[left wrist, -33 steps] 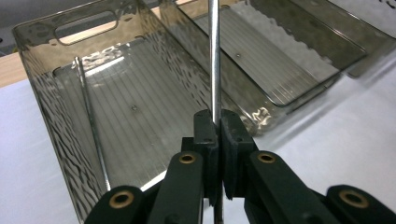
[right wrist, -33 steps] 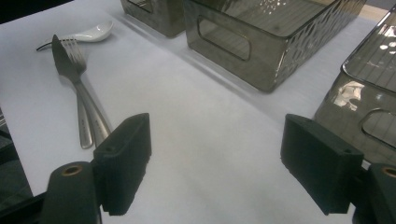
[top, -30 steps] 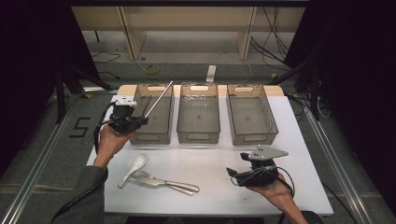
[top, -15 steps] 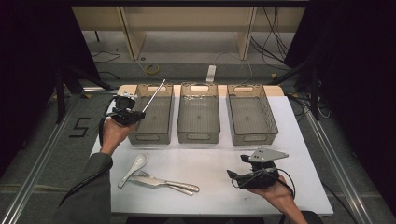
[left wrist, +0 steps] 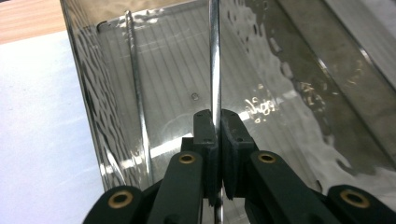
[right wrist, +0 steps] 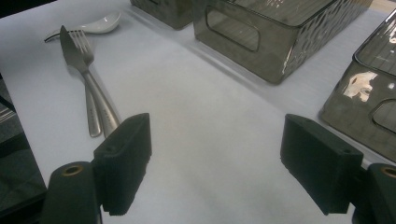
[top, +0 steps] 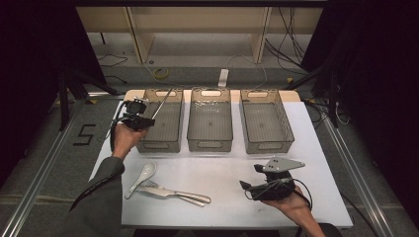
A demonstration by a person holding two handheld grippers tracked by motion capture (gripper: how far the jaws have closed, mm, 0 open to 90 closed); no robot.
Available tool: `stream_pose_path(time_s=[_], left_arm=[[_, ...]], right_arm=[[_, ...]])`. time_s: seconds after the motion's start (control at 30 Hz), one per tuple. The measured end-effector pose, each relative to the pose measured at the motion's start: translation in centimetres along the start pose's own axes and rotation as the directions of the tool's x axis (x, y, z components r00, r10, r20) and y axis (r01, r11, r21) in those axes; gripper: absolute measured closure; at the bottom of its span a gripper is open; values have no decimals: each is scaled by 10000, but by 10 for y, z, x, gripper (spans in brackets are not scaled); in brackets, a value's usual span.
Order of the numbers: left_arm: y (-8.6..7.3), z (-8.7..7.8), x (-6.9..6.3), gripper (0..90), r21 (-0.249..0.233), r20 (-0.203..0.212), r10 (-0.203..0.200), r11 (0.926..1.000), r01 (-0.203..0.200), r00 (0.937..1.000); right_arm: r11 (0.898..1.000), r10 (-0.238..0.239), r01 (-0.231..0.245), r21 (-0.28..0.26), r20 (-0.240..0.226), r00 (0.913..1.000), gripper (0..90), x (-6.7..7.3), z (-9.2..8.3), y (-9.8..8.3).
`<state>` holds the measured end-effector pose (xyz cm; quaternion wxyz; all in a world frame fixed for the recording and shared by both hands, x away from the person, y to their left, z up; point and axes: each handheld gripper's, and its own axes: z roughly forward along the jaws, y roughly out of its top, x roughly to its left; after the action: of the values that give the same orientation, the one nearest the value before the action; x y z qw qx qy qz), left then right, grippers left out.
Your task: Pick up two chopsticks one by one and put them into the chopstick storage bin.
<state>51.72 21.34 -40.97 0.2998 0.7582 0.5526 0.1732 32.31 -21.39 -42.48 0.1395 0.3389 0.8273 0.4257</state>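
Left gripper (left wrist: 218,140) jaws clamp metal rod (left wrist: 214,56) over left bin (top: 160,126) — right gripper (right wrist: 215,163) jaws wide.

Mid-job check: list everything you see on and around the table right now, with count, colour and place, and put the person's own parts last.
Bins: three, smoky clear plastic, in a row along the table's far side.
Metal rod: one, silver, thin, clamped in the left tool, slanting up over the left bin.
Spoon: one, white, near left of table.
Fork: one, silver, beside the spoon.
Knife: one, silver, lying alongside the fork.
Table: one, white top.
Shelving: one, pale wood, behind the table.
Left tool: black, shut on the rod at the left bin.
Right tool: black, open, near right of table.
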Motion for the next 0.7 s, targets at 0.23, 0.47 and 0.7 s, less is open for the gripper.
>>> stream_pose_path(time_s=[0.23,0.47,0.7], left_arm=[[2,3,2,607,-98,-166,-341,9994,340,9993],[3,-20,-1,404,-568,426,-695,9958,719,9967],[-8,-58,-10,297,-1232,1051,-480,9905,609,9933]], right_arm=[[10000,-11,11,0,-5,10000,259,0,0,0],[10000,11,-11,2,6,10000,259,0,-1,0],[10000,44,-44,-74,71,10000,259,-1,-2,0]])
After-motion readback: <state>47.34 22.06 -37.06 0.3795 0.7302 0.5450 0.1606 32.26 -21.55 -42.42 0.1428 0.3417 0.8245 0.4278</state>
